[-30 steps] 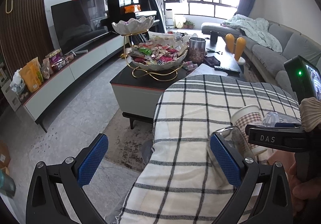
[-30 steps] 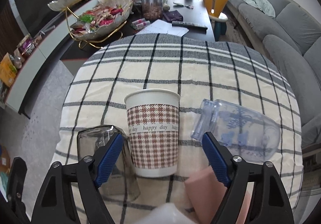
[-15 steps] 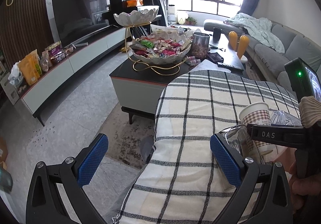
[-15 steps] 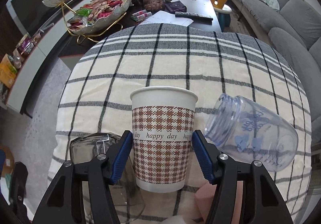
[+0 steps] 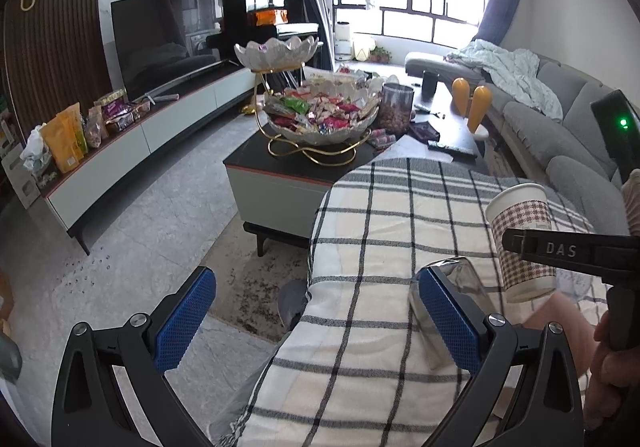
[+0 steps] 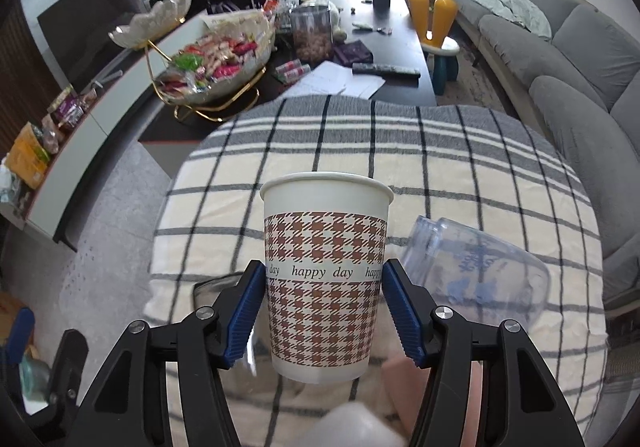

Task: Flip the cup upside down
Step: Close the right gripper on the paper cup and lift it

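Right wrist view, item 1: paper cup [image 6: 326,271], white w/ brown houndstooth band, "happy day" lettering, upright, mouth up. Right gripper [image 6: 324,303] pinches it: both blue pads [image 6: 245,313] pressed flat vs. cup sides at mid-height. Cup base looks clear of the plaid cloth [image 6: 460,167] (cannot tell for sure, lower edge blurred).

Item 2: clear plastic bottle [image 6: 476,271], blue print, lying on its side on cloth, just right of cup, mouth toward cup.

Item 3: clear glass [image 6: 212,289], partly hidden behind left finger of right gripper, left of cup.

Item 4: pink block [image 6: 404,379], low behind cup, mostly hidden.

Left wrist view, item 5: left gripper [image 5: 316,321], fingers spread wide, holding nothing; one pad over floor, other at cloth, just beside the glass [image 5: 460,283]. Cup [image 5: 522,231] seen far right, crossed by black finger marked "DAS" of right gripper [image 5: 568,249].

Background: coffee table [image 5: 280,175] w/ tiered snack bowl [image 5: 320,119], jar [image 5: 396,107], grey sofa [image 5: 560,135], TV [image 5: 160,39] on low cabinet.
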